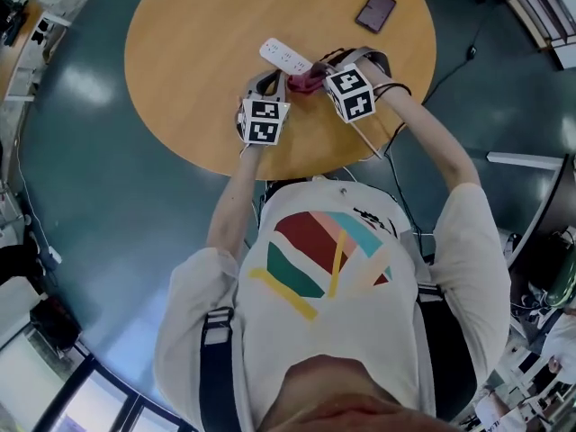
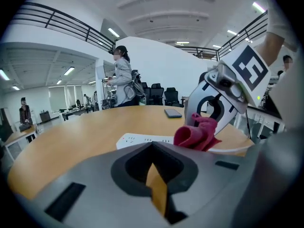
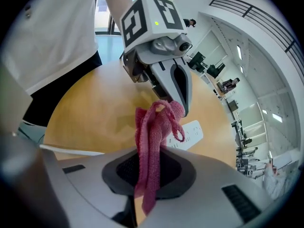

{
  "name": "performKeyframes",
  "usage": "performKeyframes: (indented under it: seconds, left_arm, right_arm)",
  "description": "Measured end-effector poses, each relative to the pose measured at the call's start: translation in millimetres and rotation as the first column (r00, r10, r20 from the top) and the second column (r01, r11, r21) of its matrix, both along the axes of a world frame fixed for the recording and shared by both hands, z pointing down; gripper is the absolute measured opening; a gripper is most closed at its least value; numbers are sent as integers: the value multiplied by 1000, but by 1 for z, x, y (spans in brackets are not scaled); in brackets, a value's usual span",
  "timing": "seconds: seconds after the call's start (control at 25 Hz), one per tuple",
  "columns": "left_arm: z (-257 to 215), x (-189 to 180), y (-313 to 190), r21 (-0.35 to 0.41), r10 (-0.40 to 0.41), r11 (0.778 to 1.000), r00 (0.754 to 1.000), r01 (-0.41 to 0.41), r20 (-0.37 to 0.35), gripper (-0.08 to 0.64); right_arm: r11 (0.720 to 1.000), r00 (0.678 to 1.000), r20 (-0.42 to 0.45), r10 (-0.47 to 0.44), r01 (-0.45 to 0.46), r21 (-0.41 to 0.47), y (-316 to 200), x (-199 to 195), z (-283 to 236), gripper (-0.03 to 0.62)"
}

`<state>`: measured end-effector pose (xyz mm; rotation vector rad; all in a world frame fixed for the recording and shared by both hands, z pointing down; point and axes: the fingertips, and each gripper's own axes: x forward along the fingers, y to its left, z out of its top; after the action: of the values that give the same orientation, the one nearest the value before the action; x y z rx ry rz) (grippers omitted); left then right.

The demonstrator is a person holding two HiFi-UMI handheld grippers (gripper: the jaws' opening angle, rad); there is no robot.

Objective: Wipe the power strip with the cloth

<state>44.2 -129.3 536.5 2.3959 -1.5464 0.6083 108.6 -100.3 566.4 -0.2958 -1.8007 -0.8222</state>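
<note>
Hovering over the round wooden table, both tools sit close together near its front edge. The right gripper is clamped on the bunched pink knitted cloth, which runs in a narrow rope through the jaws. The left gripper is closed to a thin slit with nothing in it. Its tip is just beside the cloth's top; we cannot tell whether they touch.

The white plastic power strip lies flat on the table just beyond the cloth, untouched by either tool. Wiping not yet begun, we judge.

Risks we note:
- The cloth is gathered thin, so a dragging stroke could pull it out of the jaws.
- The strip looks light and unpinned, so it may skid unless the left gripper steadies it.
- The dark phone lies well apart, so we judge it safe.
</note>
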Motion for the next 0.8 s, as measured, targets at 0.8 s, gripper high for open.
performKeyframes:
  seconds: [0.8]
  left_arm:
    - [24,26,-37,9,94,995,992,-95,80,41]
  right_arm:
    - [829,831,171,529,-464,-312,-88,4,-40,39]
